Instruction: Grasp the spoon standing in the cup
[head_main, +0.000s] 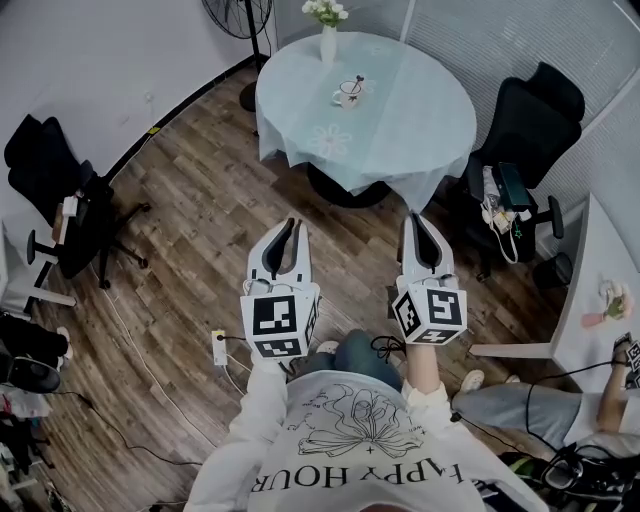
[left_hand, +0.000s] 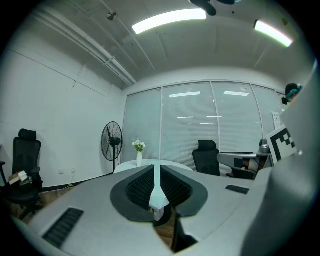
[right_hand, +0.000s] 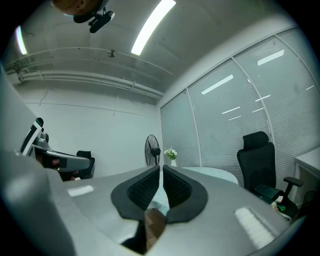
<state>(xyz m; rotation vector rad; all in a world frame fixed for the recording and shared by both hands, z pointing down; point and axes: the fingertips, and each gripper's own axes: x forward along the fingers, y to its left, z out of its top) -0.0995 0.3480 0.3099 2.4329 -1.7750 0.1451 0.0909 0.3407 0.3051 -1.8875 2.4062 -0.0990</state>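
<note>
A white cup with a spoon standing in it sits on the round table with a pale blue cloth, far ahead in the head view. Both grippers are held side by side over the wood floor, well short of the table. My left gripper is shut with nothing in it. My right gripper is also shut and empty. In both gripper views the jaws hide the cup; only the table's edge and the vase show.
A vase of white flowers stands at the table's far side. A standing fan is behind it. Black office chairs stand right of the table and at left. A power strip lies on the floor; a white desk is at right.
</note>
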